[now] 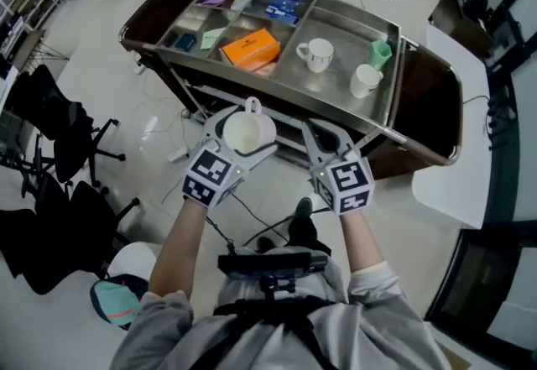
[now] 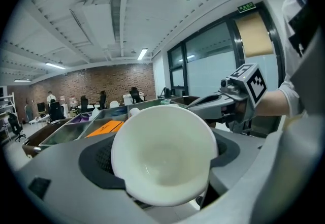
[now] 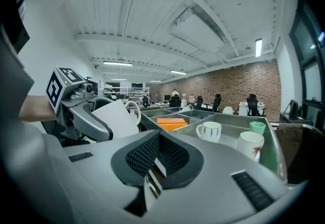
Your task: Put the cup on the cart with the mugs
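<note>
A white cup (image 1: pixel 246 133) sits mouth-up between the jaws of my left gripper (image 1: pixel 247 121), which is shut on it just short of the cart's near edge. In the left gripper view the cup (image 2: pixel 162 152) fills the middle, its mouth facing the camera. My right gripper (image 1: pixel 325 138) hovers beside it, shut, with nothing held (image 3: pixel 157 159). On the steel cart (image 1: pixel 336 28) the right-hand bay holds two white mugs (image 1: pixel 316 54) (image 1: pixel 365 80) and a small green cup (image 1: pixel 380 52). The right gripper view shows the mugs (image 3: pixel 209 130) (image 3: pixel 250 144) ahead and the cup (image 3: pixel 116 116) to the left.
The cart's left compartments hold an orange box (image 1: pixel 249 48), blue packets and purple items. Black office chairs (image 1: pixel 59 150) stand to the left and a white table (image 1: pixel 457 133) to the right. Cables lie on the floor under the cart.
</note>
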`<state>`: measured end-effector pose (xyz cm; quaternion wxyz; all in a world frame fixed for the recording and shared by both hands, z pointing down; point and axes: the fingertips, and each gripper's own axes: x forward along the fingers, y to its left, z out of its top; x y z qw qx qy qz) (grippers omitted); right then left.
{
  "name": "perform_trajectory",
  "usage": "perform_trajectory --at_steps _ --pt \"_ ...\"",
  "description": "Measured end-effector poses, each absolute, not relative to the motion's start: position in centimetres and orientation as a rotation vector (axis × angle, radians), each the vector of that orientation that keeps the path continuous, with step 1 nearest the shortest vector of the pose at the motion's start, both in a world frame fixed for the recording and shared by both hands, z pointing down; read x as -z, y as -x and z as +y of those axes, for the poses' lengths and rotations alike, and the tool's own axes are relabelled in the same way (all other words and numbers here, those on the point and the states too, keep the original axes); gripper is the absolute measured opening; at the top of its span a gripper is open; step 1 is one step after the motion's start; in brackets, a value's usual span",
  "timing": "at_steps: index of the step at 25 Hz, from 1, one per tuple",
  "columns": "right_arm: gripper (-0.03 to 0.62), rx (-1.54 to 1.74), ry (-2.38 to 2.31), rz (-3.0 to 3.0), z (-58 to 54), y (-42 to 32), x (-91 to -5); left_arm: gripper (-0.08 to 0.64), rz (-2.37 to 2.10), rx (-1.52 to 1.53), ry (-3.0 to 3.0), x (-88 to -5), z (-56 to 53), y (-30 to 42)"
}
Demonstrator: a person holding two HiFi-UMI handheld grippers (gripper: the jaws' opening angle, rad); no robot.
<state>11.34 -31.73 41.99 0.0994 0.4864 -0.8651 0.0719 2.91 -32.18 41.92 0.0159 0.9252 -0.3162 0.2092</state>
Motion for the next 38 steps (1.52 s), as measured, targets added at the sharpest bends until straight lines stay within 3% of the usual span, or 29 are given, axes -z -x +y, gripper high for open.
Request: perform_trajectory --at_steps 18,38 --pt "0.002 -0.150 -1.499 -2.513 -45.6 -26.8 -33.5 0.456 -0.752 -0.803 -3.031 -33.1 -50.3 -21.7" --pt "0.002 -0.294 -1.556 -2.369 -57.2 -32.3 -34.7 0.456 -0.380 -1.177 -2.885 -42.2 -68.0 -34.0"
